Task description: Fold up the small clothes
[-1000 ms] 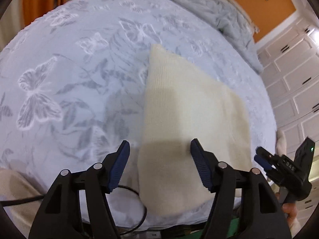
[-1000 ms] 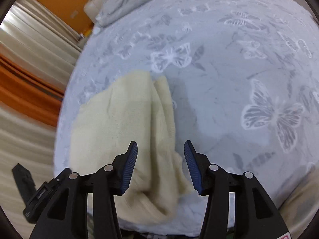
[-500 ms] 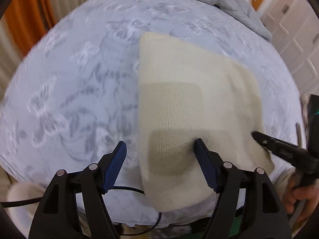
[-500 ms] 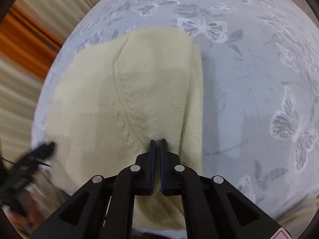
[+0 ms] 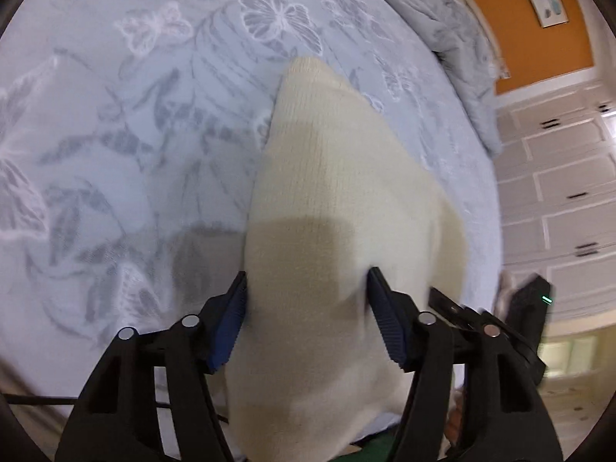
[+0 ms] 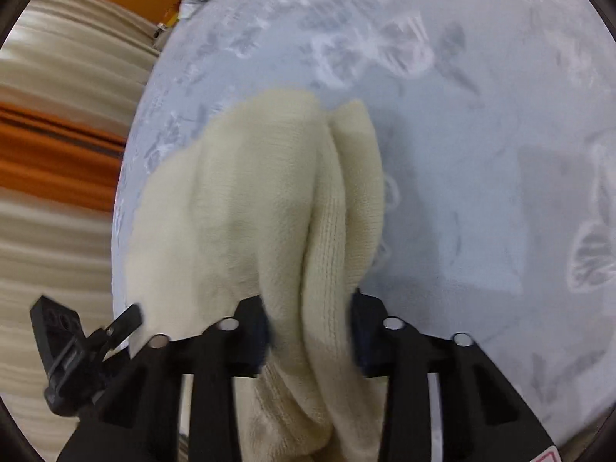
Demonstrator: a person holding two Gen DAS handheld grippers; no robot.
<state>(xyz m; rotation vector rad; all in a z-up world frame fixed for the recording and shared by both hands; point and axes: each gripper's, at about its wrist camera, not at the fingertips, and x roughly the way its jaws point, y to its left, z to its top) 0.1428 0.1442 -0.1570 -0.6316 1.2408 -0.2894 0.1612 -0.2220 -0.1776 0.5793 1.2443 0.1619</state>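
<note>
A cream knit garment (image 5: 338, 177) lies folded on a light blue bed cover with butterfly print (image 5: 134, 134). My left gripper (image 5: 306, 277) is low over the garment's near left part. Its jaws are closing, with the left pad at the cloth's left edge and flat cloth spanning the gap. In the right wrist view the garment (image 6: 250, 192) rises in a thick bunched fold on its right side. My right gripper (image 6: 307, 296) straddles that fold. Its jaws are opening, and the fold fills the gap and hides most of both pads.
A crumpled grey duvet (image 5: 454, 38) lies at the far end of the bed. White cupboard doors (image 5: 558, 192) stand to the right, and beige and orange curtains (image 6: 57, 154) hang to the left. A black cable (image 5: 38, 398) runs under my left gripper at the bed's near edge.
Both grippers sank closer to the garment. The left jaws widened, then narrowed. The right jaws were shut half a second ago and now stand apart around a bunched fold.
</note>
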